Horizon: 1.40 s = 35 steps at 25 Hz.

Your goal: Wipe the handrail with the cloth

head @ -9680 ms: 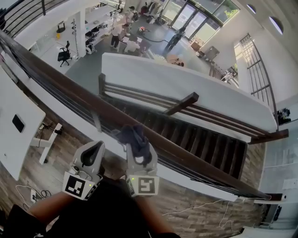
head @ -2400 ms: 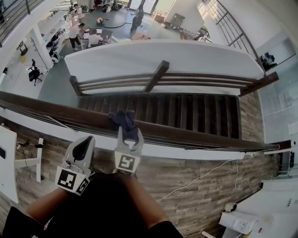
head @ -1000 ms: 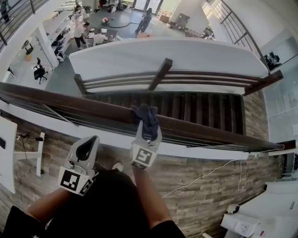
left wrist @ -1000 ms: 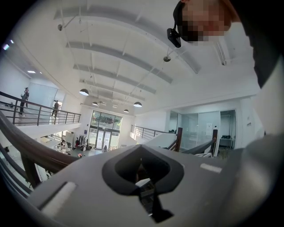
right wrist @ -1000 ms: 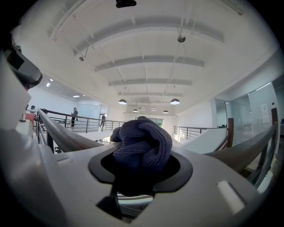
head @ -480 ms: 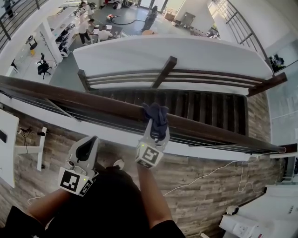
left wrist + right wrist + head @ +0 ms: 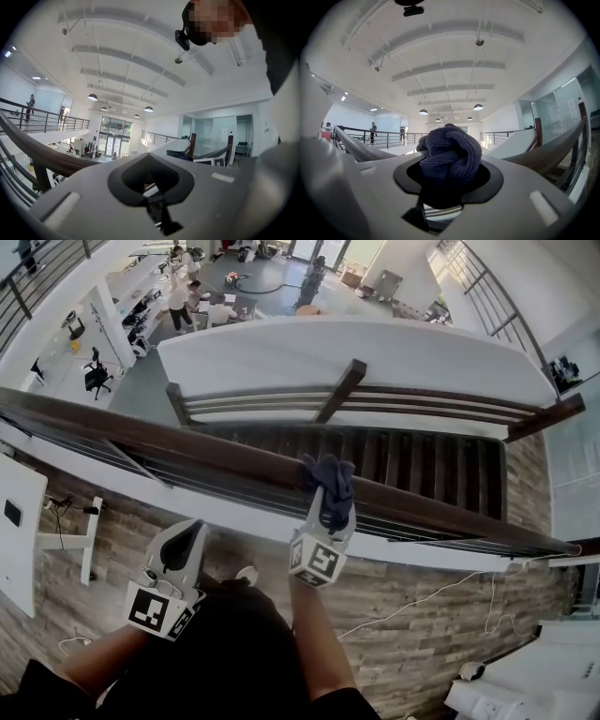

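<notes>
On the handrail (image 7: pixel 187 448), near its middle, the right gripper (image 7: pixel 328 502) presses the dark cloth (image 7: pixel 326 472), clamped between its 2 jaws. Wiping seems in hand; next it needs a steady slide along the handrail. Left gripper (image 7: pixel 186 538) hangs before the handrail, closed and empty. Stairs (image 7: pixel 412 460) lie beyond the handrail; nothing blocks its top.

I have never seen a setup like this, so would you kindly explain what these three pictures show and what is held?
There is no robot: a person holds a two-jaw gripper in each hand. The head view looks down from the person's head onto a dark wooden handrail above a staircase. The other two views come from cameras riding on each gripper, looking along its jaws. The right gripper is shut on a dark blue knitted cloth that rests on the handrail. The left gripper is short of the handrail, jaws together, holding nothing.
</notes>
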Tool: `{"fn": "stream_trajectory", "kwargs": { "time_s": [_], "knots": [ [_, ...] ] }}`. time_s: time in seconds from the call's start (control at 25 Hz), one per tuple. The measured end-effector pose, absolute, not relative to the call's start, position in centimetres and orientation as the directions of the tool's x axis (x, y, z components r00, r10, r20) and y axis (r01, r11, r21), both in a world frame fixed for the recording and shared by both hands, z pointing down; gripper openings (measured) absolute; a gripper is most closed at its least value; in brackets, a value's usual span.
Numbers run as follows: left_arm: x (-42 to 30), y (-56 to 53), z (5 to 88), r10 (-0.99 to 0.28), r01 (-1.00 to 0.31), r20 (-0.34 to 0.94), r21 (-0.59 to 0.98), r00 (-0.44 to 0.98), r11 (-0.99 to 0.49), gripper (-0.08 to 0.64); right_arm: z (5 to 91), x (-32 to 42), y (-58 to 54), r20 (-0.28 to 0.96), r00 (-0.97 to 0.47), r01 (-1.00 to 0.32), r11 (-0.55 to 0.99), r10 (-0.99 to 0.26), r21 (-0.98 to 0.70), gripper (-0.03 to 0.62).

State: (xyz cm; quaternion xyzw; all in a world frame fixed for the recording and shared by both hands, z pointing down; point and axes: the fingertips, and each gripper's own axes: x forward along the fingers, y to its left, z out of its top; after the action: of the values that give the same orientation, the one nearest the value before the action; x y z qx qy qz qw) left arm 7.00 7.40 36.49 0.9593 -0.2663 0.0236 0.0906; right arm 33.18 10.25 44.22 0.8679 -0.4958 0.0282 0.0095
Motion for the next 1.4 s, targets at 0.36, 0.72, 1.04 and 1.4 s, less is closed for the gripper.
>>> {"fn": "stream_trajectory", "kwargs": {
  "time_s": [0.36, 0.72, 1.04, 1.4],
  "knots": [
    [5.9, 7.1, 35.6, -0.522, -0.528, 0.08, 0.16, 0.849, -0.834, 0.0, 42.8, 28.5, 9.2, 0.029, 0.435, -0.899, -0.436, -0.9, -0.036, 0.178],
    [-1.9, 2.7, 34.7, -0.707, -0.708, 0.046, 0.083, 0.706, -0.702, 0.0, 42.9, 14.0, 2.2, -0.024, 0.1, -0.995, -0.101, -0.995, 0.014, 0.178],
    [-10.2, -0.9, 36.2, -0.825, -0.826, 0.053, 0.066, 0.563, -0.559, 0.0, 47.5, 3.6, -3.1, 0.029, -0.114, -0.993, 0.114, -0.993, -0.002, 0.176],
    [-18.0, -4.8, 37.6, -0.86, -0.861, 0.053, 0.052, 0.507, -0.505, 0.0, 54.0, -2.0, -9.8, 0.1, -0.136, -0.99, 0.132, -0.986, -0.038, 0.176]
  ]
}}
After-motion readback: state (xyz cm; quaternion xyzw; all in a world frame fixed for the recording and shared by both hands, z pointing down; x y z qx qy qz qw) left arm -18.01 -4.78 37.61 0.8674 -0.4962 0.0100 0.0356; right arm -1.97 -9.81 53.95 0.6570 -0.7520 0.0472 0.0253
